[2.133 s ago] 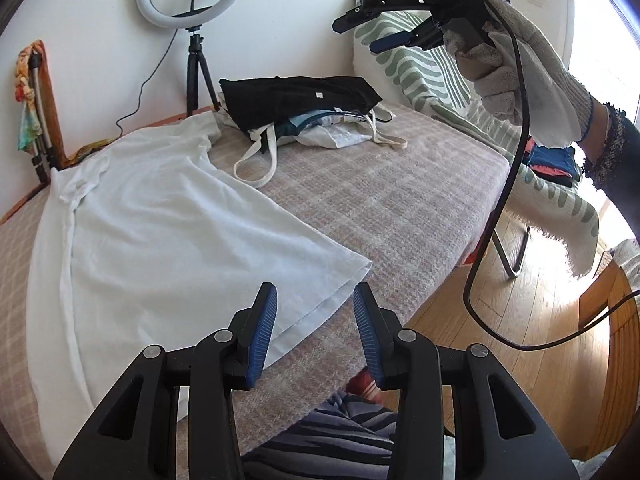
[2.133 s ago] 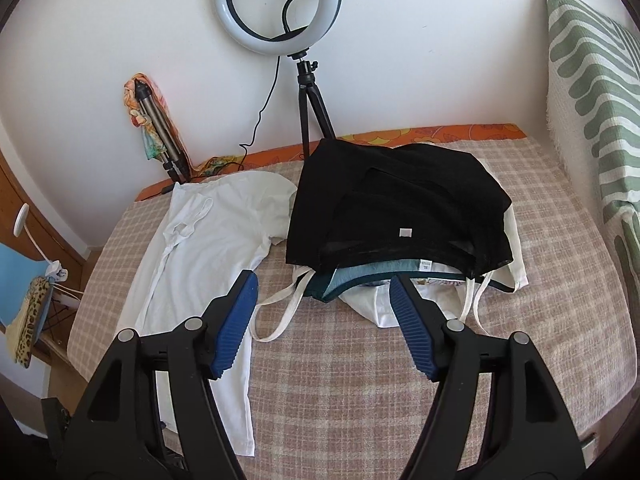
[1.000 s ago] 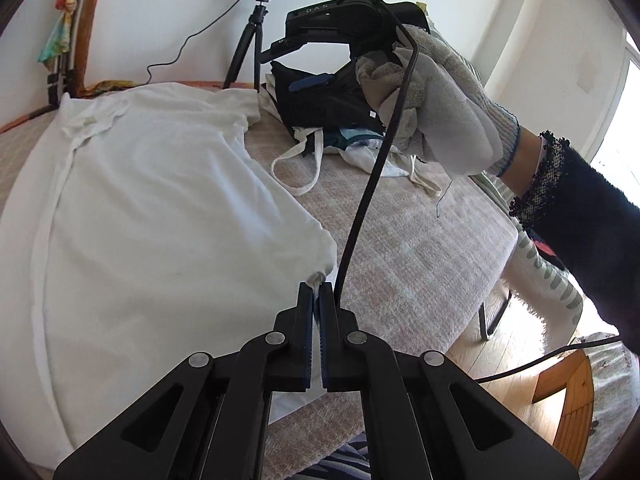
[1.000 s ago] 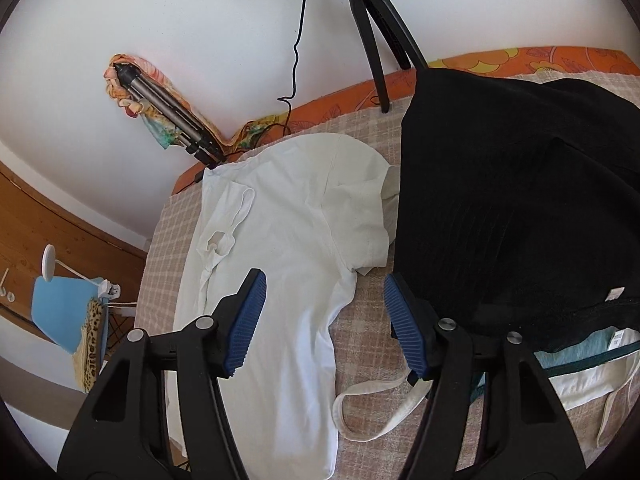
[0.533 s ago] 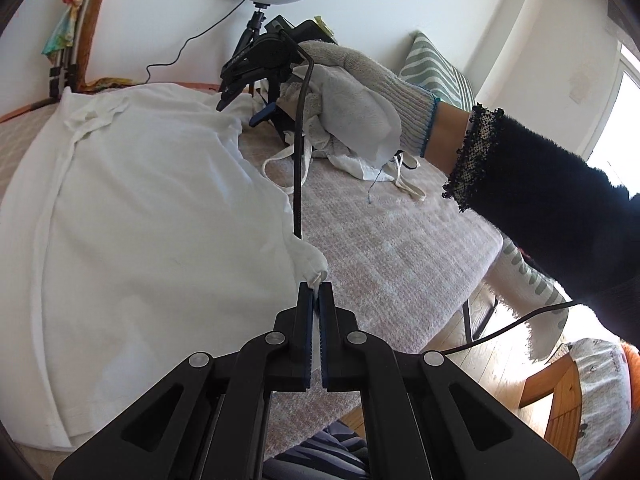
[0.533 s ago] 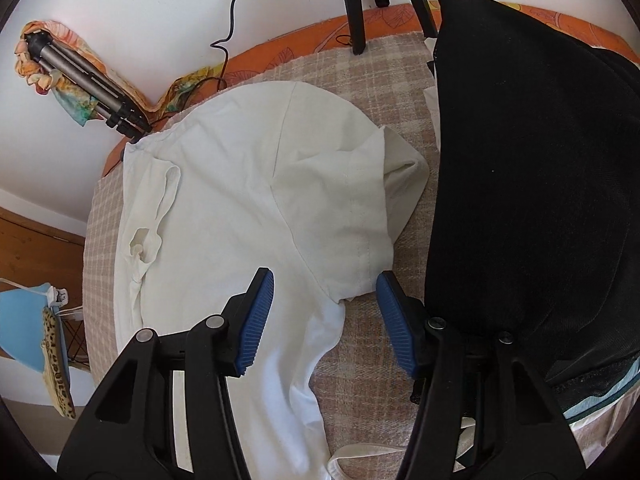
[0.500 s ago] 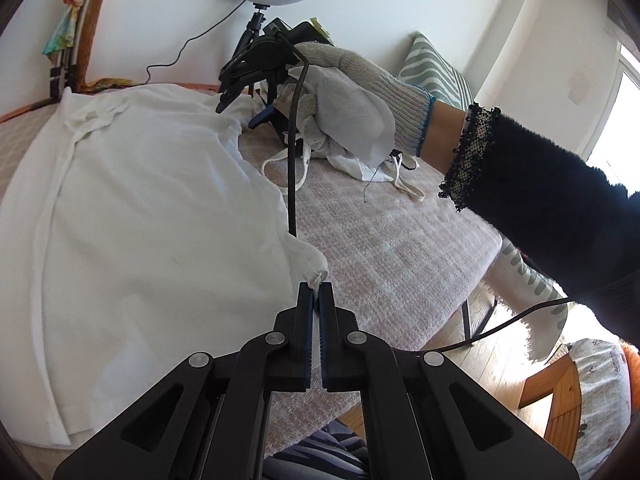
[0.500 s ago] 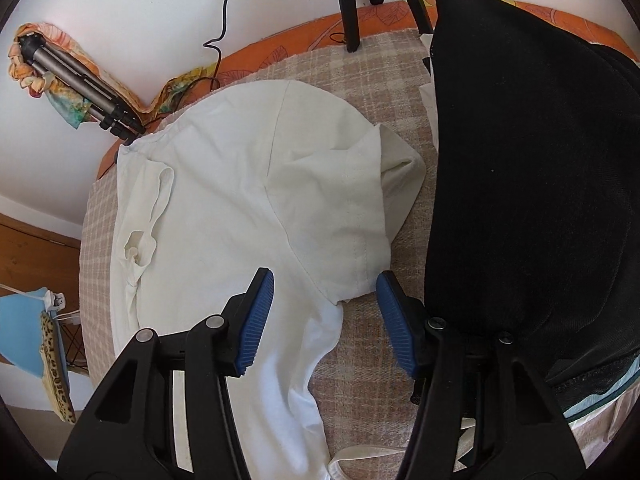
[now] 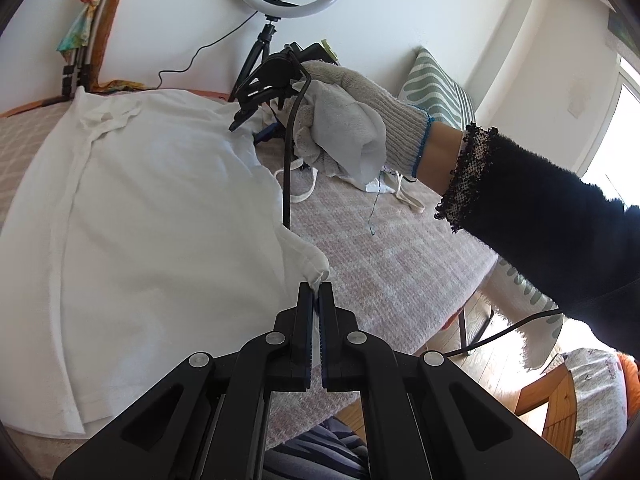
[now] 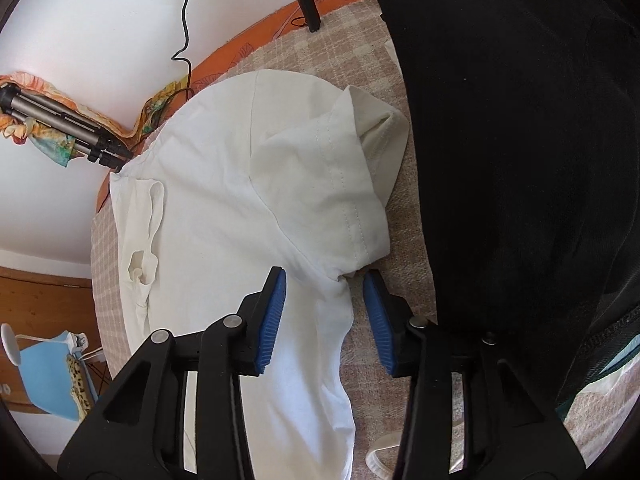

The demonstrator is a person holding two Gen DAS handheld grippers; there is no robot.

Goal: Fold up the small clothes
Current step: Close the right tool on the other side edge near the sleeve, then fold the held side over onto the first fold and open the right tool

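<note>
Left wrist view: left gripper is clamped tight on the hem corner of the white T-shirt, as it was half a second ago; two seconds back its jaws stood apart above the hem.
Right wrist view: right gripper has dropped lower than before, jaws spread wide on either side of the shirt's underarm seam, just below the sleeve.
White T-shirt: spread flat on the checked bed cover.
Black garment: just beside the sleeve, topping a pile of clothes.
Right hand: gloved, reaching across the shirt.
Containers: none to be seen.
</note>
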